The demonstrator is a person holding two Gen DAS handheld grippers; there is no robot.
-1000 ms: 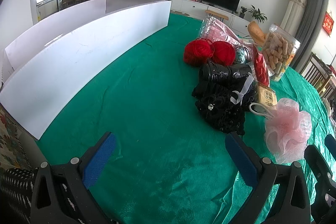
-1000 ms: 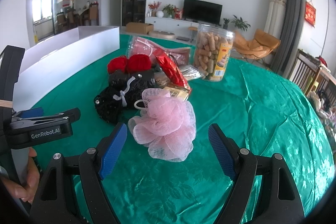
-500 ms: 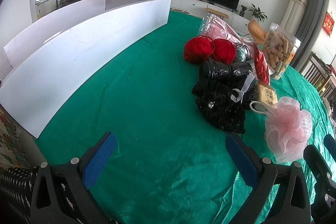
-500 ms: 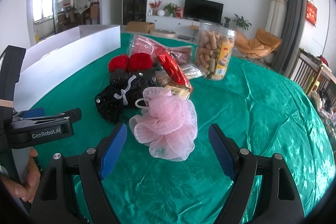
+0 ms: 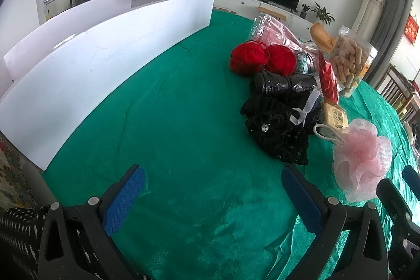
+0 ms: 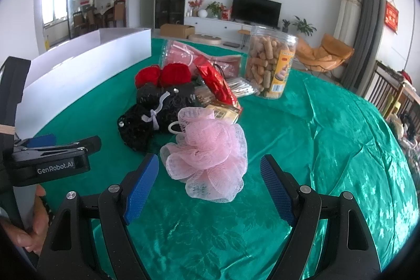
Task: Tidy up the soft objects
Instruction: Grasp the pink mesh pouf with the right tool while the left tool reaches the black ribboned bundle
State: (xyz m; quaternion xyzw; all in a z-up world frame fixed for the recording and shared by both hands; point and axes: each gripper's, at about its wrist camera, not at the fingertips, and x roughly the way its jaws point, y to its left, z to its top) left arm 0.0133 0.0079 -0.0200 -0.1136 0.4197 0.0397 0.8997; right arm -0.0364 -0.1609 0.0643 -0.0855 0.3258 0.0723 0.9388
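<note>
1. You are working at a table (image 6: 328,122) under a shiny green cloth, in a living room with a television against the far wall.
2. Nearest you, your right claw (image 6: 210,186) is spread wide and holds nothing; the pink mesh puff (image 6: 207,156) lies on the cloth just ahead of its blue pads, roughly centred in the gap.
3. Your left claw (image 5: 210,196) is also released and empty, over bare cloth with nothing between its fingers.
4. This looks like the approach to the first pick: move the right claw forward around the puff, then clench lightly, since the mesh will squash.
5. Just behind the puff sit the black lace bundles (image 6: 155,117), close enough to snag.
6. Beyond those are two red yarn balls (image 6: 162,75), foil packets and a jar of snacks (image 6: 270,64).
7. The long white box (image 5: 105,57) stands well apart to the left, probably the destination.
</note>
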